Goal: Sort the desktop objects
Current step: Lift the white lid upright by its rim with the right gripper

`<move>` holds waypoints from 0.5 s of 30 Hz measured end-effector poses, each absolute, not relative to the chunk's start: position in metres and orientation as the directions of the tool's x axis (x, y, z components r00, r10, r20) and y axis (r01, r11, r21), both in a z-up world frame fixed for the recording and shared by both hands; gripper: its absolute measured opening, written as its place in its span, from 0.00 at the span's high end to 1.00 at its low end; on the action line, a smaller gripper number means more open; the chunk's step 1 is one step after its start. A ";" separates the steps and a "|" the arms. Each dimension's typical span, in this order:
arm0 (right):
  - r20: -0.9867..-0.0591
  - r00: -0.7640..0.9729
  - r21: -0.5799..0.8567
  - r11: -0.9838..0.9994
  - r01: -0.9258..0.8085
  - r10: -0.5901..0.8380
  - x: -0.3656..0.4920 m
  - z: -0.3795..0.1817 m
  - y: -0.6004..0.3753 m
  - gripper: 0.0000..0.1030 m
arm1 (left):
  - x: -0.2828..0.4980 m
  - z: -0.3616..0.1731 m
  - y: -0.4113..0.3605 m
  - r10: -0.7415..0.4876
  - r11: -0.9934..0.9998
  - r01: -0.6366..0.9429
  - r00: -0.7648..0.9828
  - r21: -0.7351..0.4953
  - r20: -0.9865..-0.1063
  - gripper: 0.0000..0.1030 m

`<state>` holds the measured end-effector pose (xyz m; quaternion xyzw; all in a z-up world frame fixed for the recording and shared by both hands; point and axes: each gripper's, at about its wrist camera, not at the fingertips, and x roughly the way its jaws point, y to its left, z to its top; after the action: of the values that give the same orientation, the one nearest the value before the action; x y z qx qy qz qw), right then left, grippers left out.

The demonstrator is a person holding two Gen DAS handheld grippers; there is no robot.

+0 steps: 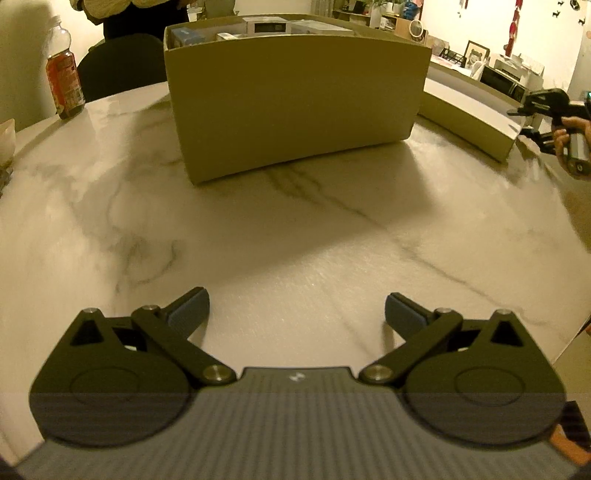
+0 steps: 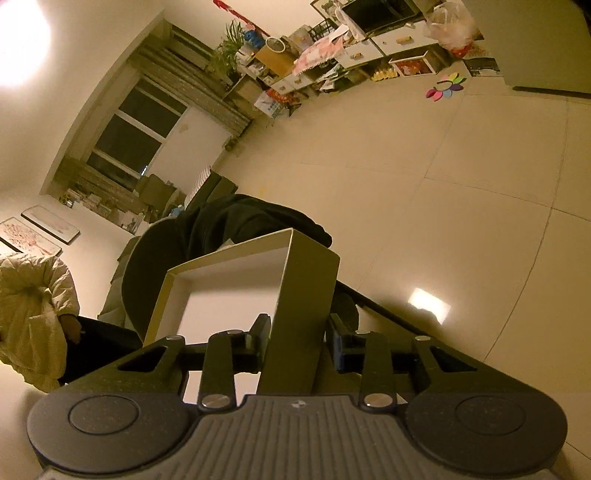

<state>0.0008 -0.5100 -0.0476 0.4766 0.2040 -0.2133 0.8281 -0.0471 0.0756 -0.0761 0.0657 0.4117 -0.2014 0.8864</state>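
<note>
An olive cardboard box (image 1: pixel 295 103) stands open on the marble table (image 1: pixel 147 206), with several small packages (image 1: pixel 266 26) inside. Its shallow lid (image 1: pixel 465 107) lies to the right of it, white inside. My left gripper (image 1: pixel 295 314) hovers low over the bare table in front of the box, open and holding nothing. A hand holds my right gripper (image 1: pixel 532 122) at the lid's right end. In the right wrist view the gripper (image 2: pixel 297 343) is rolled sideways and shut on one wall of the lid (image 2: pixel 229 295), one finger inside and one outside.
A plastic drink bottle (image 1: pixel 64 81) stands at the table's far left edge. A dark chair (image 1: pixel 122 66) and a person in a cream jacket (image 2: pixel 33 306) are behind the table. Cluttered shelves (image 1: pixel 509 74) line the far wall.
</note>
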 end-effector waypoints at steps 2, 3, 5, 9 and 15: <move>-0.525 0.837 0.716 0.451 0.533 -0.155 -0.008 -0.046 -0.509 0.65 | -0.047 -0.076 0.076 -0.306 0.910 0.410 0.577 -0.055 -0.757 0.00; -0.516 0.843 0.723 0.450 0.525 -0.154 -0.013 -0.045 -0.508 0.65 | -0.048 -0.076 0.076 -0.307 0.910 0.410 0.576 -0.057 -0.758 0.00; -0.497 0.855 0.730 0.463 0.504 -0.148 -0.022 -0.042 -0.506 0.64 | -0.049 -0.075 0.075 -0.311 0.909 0.412 0.573 -0.062 -0.758 0.00; -0.447 0.883 0.735 0.505 0.453 -0.142 -0.044 -0.032 -0.497 0.63 | -0.051 -0.075 0.071 -0.325 0.904 0.421 0.563 -0.075 -0.759 0.00; -0.378 0.919 0.759 0.531 0.376 -0.111 -0.083 -0.020 -0.486 0.62 | -0.054 -0.074 0.064 -0.346 0.896 0.434 0.549 -0.094 -0.761 0.00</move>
<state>-0.0829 -0.4860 -0.0197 0.4633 0.1432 -0.1409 0.8631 -0.0540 0.0641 -0.0736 0.0526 0.4195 -0.2221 0.8786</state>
